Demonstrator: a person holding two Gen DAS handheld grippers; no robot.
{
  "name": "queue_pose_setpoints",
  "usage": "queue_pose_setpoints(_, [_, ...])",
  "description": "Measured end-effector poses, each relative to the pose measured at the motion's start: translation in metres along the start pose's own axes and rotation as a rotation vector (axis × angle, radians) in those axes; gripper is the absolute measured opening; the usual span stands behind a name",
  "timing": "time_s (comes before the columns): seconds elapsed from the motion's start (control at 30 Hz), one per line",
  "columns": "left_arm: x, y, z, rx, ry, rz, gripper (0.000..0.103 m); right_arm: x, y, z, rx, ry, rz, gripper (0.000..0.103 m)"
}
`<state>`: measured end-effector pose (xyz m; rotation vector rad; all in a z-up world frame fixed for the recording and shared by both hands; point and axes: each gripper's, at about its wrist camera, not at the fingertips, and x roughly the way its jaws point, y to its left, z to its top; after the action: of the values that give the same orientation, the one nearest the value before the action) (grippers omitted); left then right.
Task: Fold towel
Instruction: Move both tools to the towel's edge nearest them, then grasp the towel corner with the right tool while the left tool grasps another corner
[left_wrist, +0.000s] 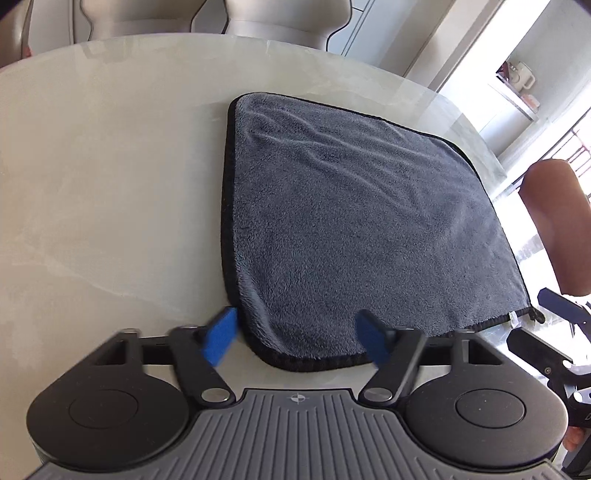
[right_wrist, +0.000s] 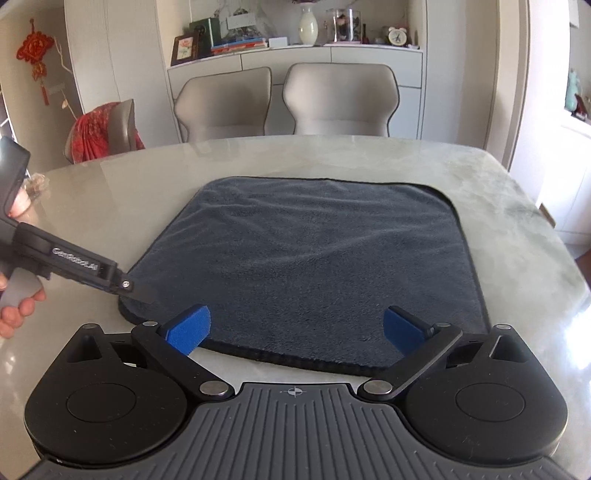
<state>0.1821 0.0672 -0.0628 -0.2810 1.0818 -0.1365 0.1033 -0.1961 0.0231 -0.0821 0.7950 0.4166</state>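
Now: grey towel (right_wrist: 314, 258) flat on marble table (right_wrist: 517, 206) | two chairs (right_wrist: 338, 99) behind | both grippers' fingers apart

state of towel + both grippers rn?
towel: flat, unfolded, lightly rippled, on the table
left gripper: jaws apart, straddling the towel's near left corner, no grip yet
right gripper: open wide over the near edge, holding nothing
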Motion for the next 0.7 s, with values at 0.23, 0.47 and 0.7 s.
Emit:
queue_pose_setpoints(0.23, [0.001, 0.006, 0.01, -0.01, 0.034, -0.051, 0.011, 0.015, 0.038, -0.004, -0.154, 0.042, 0.082, 0.053])
queue_pose_setpoints(0.47, [-0.007, 0.01, 0.022, -0.045, 0.036, -0.113, 0.011, 0.043, 0.094, 0.0, -0.33, -0.003, 0.182, 0.053])
queue_pose_setpoints(0.7, [-0.011, 0.005, 0.028, -0.042, 0.037, -0.125, 0.011, 0.072, 0.122, 0.006, -0.424, -0.026, 0.212, 0.03])
